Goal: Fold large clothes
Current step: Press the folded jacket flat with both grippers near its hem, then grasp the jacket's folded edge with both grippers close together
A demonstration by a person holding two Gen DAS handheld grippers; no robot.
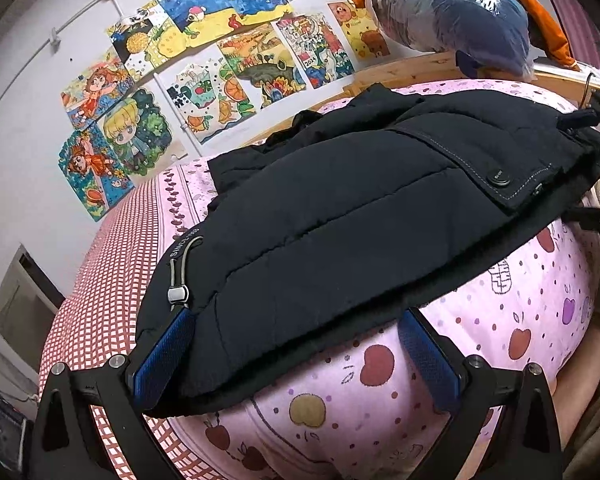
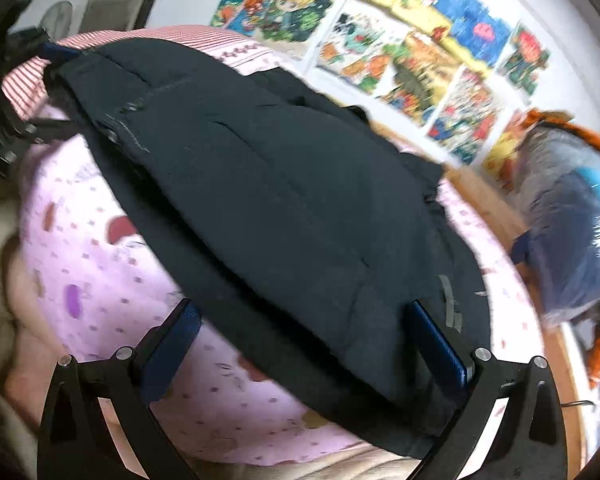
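Observation:
A dark navy padded jacket (image 1: pixel 340 216) lies folded on a pink fruit-print bed sheet (image 1: pixel 520 312). It also shows in the right wrist view (image 2: pixel 284 208), which is blurred. My left gripper (image 1: pixel 296 336) is open, its blue-padded fingers (image 1: pixel 164 356) straddling the jacket's near hem by the drawcord toggle (image 1: pixel 178 294). My right gripper (image 2: pixel 304 320) is open, its fingers (image 2: pixel 436 340) either side of the jacket's other end. The left gripper appears far off in the right wrist view (image 2: pixel 56 52) at the jacket's far end.
A wooden bed frame (image 1: pixel 404 68) runs behind the jacket. A plastic-wrapped blue bundle (image 1: pixel 456 20) with orange cloth sits on it. Children's drawings (image 1: pixel 204 60) cover the wall. A red checked sheet (image 1: pixel 112 264) lies at the left. A fan (image 2: pixel 56 20) stands by the wall.

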